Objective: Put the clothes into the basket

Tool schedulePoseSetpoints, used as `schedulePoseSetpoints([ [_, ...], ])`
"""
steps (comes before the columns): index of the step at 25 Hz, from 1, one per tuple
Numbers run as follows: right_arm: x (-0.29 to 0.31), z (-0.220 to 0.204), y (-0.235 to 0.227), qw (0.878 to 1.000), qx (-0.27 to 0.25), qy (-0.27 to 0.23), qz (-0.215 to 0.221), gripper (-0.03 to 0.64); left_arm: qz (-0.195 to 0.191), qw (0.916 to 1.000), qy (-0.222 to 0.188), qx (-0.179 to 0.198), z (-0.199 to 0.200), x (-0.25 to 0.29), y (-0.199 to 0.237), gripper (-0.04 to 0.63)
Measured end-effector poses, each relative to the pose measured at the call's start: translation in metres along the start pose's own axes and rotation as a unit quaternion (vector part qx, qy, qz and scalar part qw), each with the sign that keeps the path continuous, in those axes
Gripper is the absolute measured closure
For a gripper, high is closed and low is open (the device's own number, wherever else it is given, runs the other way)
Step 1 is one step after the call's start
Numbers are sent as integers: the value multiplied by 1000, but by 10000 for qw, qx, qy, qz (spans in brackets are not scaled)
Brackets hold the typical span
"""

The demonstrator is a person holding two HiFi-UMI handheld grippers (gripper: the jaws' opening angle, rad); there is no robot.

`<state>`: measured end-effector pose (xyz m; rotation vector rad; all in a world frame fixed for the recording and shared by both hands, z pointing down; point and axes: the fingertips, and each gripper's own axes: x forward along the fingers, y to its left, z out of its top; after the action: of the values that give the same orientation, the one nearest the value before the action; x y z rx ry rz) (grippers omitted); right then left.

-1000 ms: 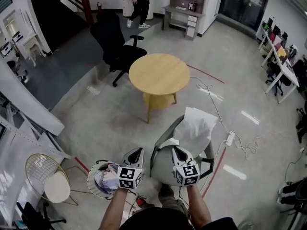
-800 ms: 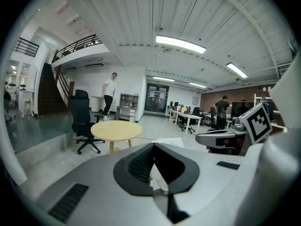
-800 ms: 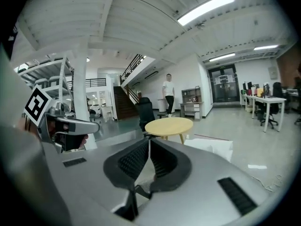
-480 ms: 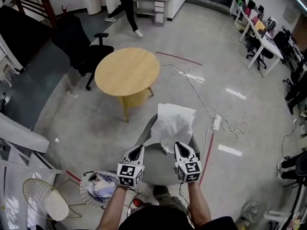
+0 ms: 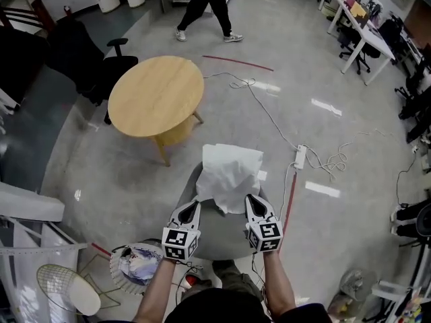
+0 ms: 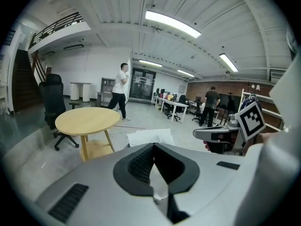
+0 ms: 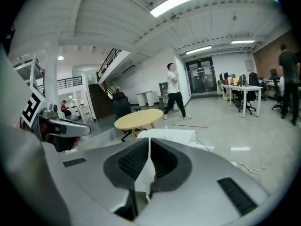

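A round pale basket holding colourful clothes sits on the floor beside the person's left arm. The left tongs and right tongs each pinch the near edge of a white cloth, which is spread above a grey chair. Beyond stands a round wooden table.

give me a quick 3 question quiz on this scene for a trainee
1. True or false: in the head view the basket lies to the right of the right gripper.
2. What are the left gripper and the right gripper both shut on? A) white cloth B) a mug C) a book
3. Which piece of furniture does the white cloth rest on?
Key: 1 false; 2 A; 3 the grey chair.
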<state>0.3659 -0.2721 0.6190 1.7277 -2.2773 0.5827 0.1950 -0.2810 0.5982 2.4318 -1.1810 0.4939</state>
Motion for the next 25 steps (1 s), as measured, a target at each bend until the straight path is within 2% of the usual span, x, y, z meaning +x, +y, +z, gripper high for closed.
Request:
schedulePoseSetpoints([
  [16,61,-33,-61,9987,177,438,-213,581,-168,9984,531,-102,-26,79,12,588],
  [22,74,-37,-81,9971,528,478,-277,578,-170,9979,613,-130,-29,87,10,588],
  [23,77,-39,-83,9968,571,499,-264,570,-172,9978,622,-124,-29,88,10,588],
  [25,84,-43,-86,9961,636,583,-197,503,-170,9977,644,-119,-30,88,10,588],
])
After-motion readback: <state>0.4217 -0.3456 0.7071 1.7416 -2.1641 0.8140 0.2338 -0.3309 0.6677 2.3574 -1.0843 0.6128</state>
